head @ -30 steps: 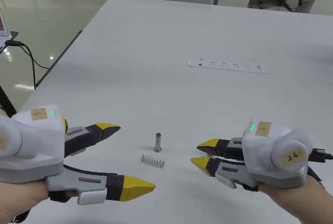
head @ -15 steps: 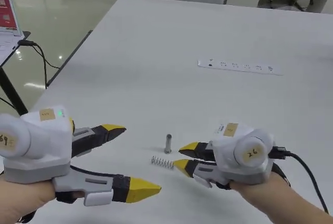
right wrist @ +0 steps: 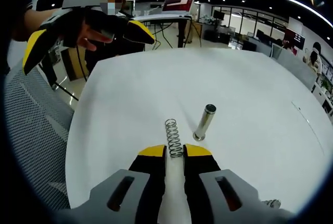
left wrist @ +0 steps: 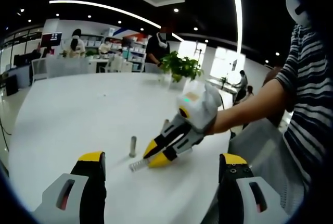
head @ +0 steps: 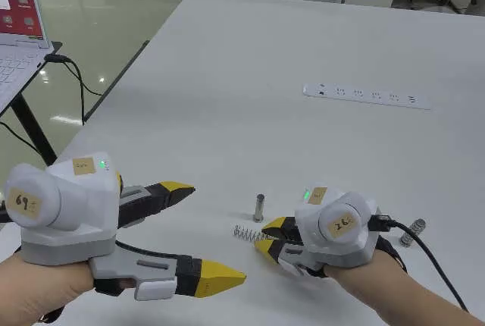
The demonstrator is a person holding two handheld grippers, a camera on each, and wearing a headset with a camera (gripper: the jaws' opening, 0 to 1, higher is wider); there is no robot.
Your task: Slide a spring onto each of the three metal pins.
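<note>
Here, the two yellow-tipped jaws of the right gripper (right wrist: 176, 151) are seen drawn almost together, and the near end of the spring (right wrist: 173, 135) is caught between their tips. The rest of the spring lies flat on the white table (right wrist: 130, 94) and points away from the jaws. Just beside its far end, to the right in the right gripper view, the pin (right wrist: 204, 121) is found standing on its base, apart from the coils.

In the head view the same things are placed in the lower middle of the frame: the spring (head: 244, 233) at the tips of the right gripper (head: 267, 236), and the pin (head: 259, 207) upright just above it.

The jaws of the left gripper (head: 201, 231) are spread wide at the lower left, and nothing is held between them.

A round sticker (head: 26, 202) with the handwritten number "69" is carried on the back of the left gripper. On the right gripper a similar label (head: 341, 224) is seen; it seems to read "26", but this is not sure.

At the lower right edge, near a black cable (head: 424, 254), a second small metal piece with coils (head: 413, 231) is lying. A white power strip (head: 366, 96) is laid farther up the table, and a laptop (head: 19, 7) is seen in the upper left corner.
</note>
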